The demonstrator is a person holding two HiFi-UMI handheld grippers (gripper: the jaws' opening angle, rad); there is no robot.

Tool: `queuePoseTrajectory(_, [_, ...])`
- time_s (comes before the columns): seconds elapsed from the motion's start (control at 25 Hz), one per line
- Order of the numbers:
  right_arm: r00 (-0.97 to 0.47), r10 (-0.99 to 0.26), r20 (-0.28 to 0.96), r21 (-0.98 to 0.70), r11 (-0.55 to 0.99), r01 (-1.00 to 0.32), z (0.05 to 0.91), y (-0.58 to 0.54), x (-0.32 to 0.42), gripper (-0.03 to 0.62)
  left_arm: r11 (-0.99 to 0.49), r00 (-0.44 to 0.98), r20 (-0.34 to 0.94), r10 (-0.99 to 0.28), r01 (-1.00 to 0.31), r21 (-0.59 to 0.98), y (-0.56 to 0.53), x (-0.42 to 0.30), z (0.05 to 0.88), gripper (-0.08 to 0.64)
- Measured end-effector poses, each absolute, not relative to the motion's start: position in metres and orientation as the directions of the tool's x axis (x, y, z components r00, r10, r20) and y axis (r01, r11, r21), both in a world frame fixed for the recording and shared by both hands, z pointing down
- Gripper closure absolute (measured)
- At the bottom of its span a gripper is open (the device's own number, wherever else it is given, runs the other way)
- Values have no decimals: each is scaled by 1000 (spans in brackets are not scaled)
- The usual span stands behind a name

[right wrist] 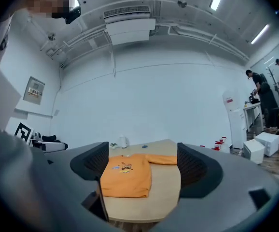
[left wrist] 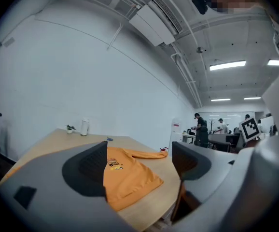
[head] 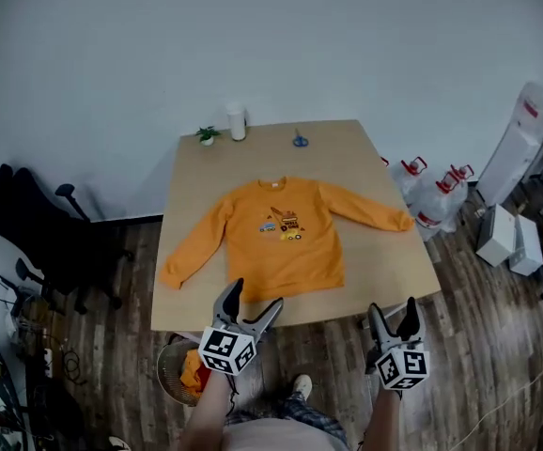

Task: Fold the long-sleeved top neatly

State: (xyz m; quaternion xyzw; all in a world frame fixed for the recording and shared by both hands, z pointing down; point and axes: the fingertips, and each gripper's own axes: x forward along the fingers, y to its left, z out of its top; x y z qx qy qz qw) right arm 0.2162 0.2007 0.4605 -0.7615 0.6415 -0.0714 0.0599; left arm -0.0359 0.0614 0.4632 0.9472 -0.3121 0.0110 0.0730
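Orange long-sleeved top (head: 286, 238) lies flat, print up, 2 sleeves spread, on the table (head: 347, 148), mid-frame in the head view; left hand-held gripper (head: 256, 296) and right hand-held gripper (head: 392, 308) in lower frame, off the table's near edge; both have jaws wide apart, nothing between them; small plant (head: 208, 135) and white canister (head: 238, 122) at the far edge.

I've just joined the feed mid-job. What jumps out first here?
The orange top lies spread flat, print up, in the middle of the table, with both sleeves stretched out to the sides. The left gripper and the right gripper hang off the table's near edge, both open and empty. A plant, a white container and a blue thing sit along the far edge.
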Motion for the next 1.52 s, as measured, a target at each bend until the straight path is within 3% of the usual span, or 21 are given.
queuePoseTrajectory(0.36, [-90, -994, 66, -180, 77, -981, 468, 113, 198, 164, -630, 636, 94, -766, -772, 91, 28, -72, 464, 156])
queuePoseTrajectory(0.6, [-176, -981, 84, -185, 158, -970, 470, 70, 184, 166, -578, 586, 111, -802, -810, 98, 8, -81, 466, 156])
queuePoseTrajectory(1.52, [-199, -975, 103, -159, 181, -970, 476, -67, 191, 170, -568, 583, 131, -802, -812, 139, -125, -55, 475, 156])
